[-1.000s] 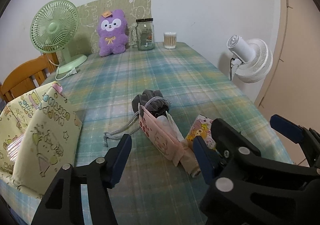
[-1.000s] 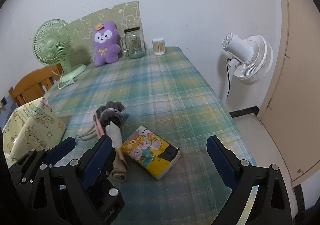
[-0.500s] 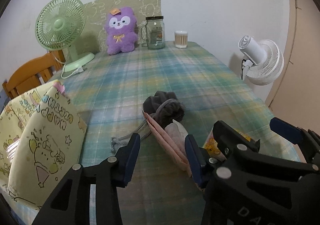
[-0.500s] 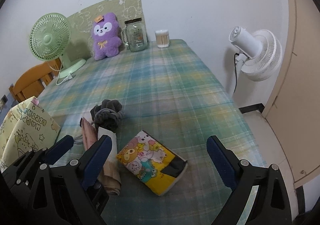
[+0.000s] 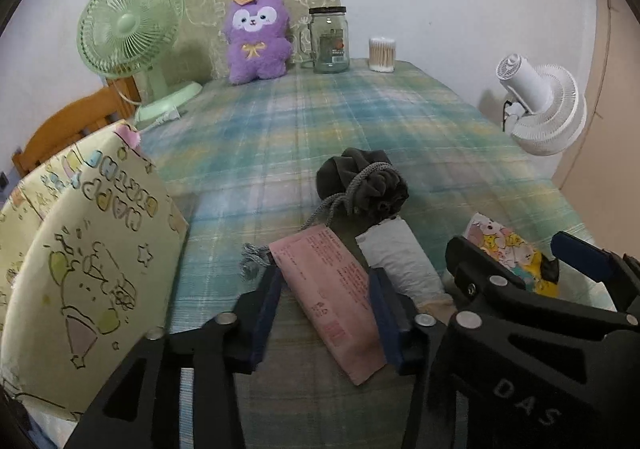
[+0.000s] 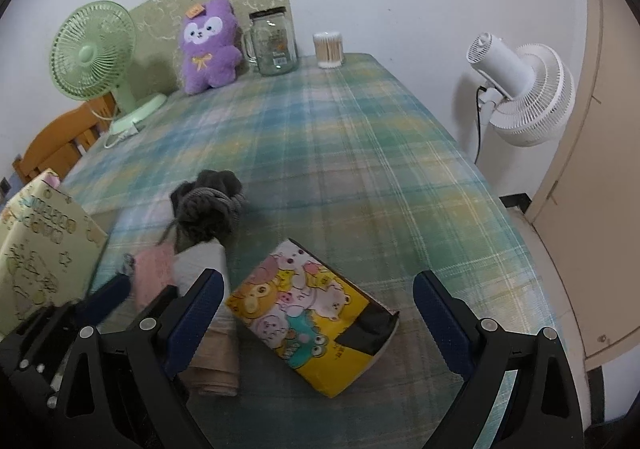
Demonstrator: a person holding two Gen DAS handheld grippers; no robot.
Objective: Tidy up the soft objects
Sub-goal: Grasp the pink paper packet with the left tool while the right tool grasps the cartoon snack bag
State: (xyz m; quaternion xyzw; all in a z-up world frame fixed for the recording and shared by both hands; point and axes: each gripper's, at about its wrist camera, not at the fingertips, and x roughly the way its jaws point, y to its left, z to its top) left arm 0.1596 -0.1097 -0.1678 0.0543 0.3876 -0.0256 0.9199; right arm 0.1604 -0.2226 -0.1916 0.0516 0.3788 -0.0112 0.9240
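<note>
A pink tissue pack (image 5: 332,297) lies tilted between the fingers of my left gripper (image 5: 324,281). Both pads touch its long sides while the jaws are opening slightly. Beside it lie a white pack (image 5: 400,257) and a dark grey drawstring pouch (image 5: 360,185). A beige pack (image 6: 216,365) sits under the white one. My right gripper (image 6: 316,281) stands wide open just above a yellow cartoon tissue pack (image 6: 312,317), one finger on either side and touching nothing. A purple plush toy (image 5: 256,37) sits at the table's far end.
A yellow paper gift bag (image 5: 80,269) stands at the left, close to my left gripper. A green desk fan (image 5: 128,29), a glass jar (image 5: 330,39) and a cotton swab tub (image 5: 382,53) line the far edge. A white floor fan (image 6: 516,89) stands beyond the table's right edge.
Both grippers came down and forward. The left jaws narrowed around the pink pack, which turned from standing on edge to showing its printed flat side. The right gripper now straddles the yellow pack.
</note>
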